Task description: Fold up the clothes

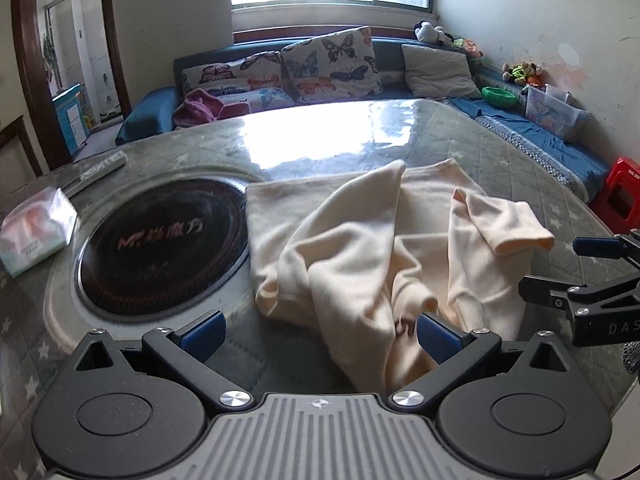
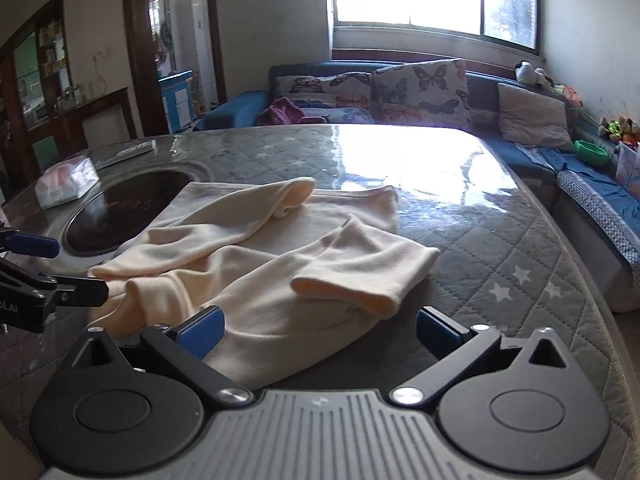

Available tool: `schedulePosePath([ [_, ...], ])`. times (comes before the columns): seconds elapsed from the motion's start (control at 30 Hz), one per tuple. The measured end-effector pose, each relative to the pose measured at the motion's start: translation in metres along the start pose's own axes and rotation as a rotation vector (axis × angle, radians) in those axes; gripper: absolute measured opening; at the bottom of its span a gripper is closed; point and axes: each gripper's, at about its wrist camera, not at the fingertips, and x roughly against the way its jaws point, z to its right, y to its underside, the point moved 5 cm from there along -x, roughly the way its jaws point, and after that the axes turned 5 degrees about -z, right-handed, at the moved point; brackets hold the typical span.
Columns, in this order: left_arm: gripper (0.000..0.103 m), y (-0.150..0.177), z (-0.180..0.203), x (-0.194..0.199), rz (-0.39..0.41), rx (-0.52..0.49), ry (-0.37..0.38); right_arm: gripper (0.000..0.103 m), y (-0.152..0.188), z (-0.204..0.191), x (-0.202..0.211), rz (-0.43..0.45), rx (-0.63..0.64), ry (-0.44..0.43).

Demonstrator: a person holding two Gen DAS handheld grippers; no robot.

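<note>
A cream long-sleeved garment (image 1: 360,240) lies crumpled on the quilted table cover, both sleeves thrown loosely over its body; it also shows in the right wrist view (image 2: 260,260). My left gripper (image 1: 320,334) is open at the garment's near edge, its right blue pad (image 1: 438,338) against the cloth. My right gripper (image 2: 320,332) is open just in front of the near hem and a folded sleeve cuff (image 2: 348,296). Each gripper shows at the edge of the other's view, the right one (image 1: 580,272) and the left one (image 2: 52,268), both open.
A round black cooktop (image 1: 160,244) is set into the table left of the garment. A tissue pack (image 1: 34,232) and a flat strip (image 1: 102,170) lie at the far left. A sofa with butterfly cushions (image 1: 328,64) stands behind; a red stool (image 1: 620,196) stands at right.
</note>
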Motion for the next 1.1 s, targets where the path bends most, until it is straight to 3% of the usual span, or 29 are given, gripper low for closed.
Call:
schedulePosePath([
  [0.23, 0.102, -0.034, 0.013, -0.021, 0.041, -0.057, 0.009, 0.098, -0.009, 0.024, -0.008, 0.0, -0.044, 0.026],
  [0.43, 0.091, -0.076, 0.038, -0.052, 0.085, -0.151, 0.046, 0.095, -0.018, 0.037, -0.016, 0.001, -0.071, 0.018],
  [0.47, 0.087, -0.082, 0.043, -0.06, 0.085, -0.166, 0.042, 0.095, -0.018, 0.038, -0.017, -0.001, -0.073, 0.017],
  [0.7, 0.087, -0.121, 0.067, -0.105, 0.066, -0.198, 0.122, 0.094, -0.021, 0.046, -0.025, -0.011, -0.086, 0.011],
  [0.83, 0.084, -0.131, 0.076, -0.132, 0.039, -0.23, 0.09, 0.093, -0.022, 0.048, -0.028, -0.017, -0.089, -0.002],
  [0.9, 0.073, -0.132, 0.075, -0.145, 0.007, -0.215, 0.097, 0.093, -0.021, 0.048, -0.029, -0.02, -0.085, -0.003],
  [0.93, 0.06, -0.131, 0.073, -0.149, -0.006, -0.205, 0.108, 0.093, -0.021, 0.049, -0.029, -0.02, -0.085, -0.001],
  [0.97, 0.04, -0.13, 0.071, -0.153, -0.019, -0.195, 0.118, 0.093, -0.021, 0.049, -0.028, -0.02, -0.088, -0.001],
  [1.03, 0.022, -0.127, 0.063, -0.153, -0.022, -0.163, 0.133, 0.093, -0.022, 0.051, -0.027, -0.018, -0.092, 0.0],
  [1.1, 0.011, -0.124, 0.054, -0.15, -0.017, -0.127, 0.145, 0.093, -0.022, 0.052, -0.025, -0.014, -0.094, 0.005],
])
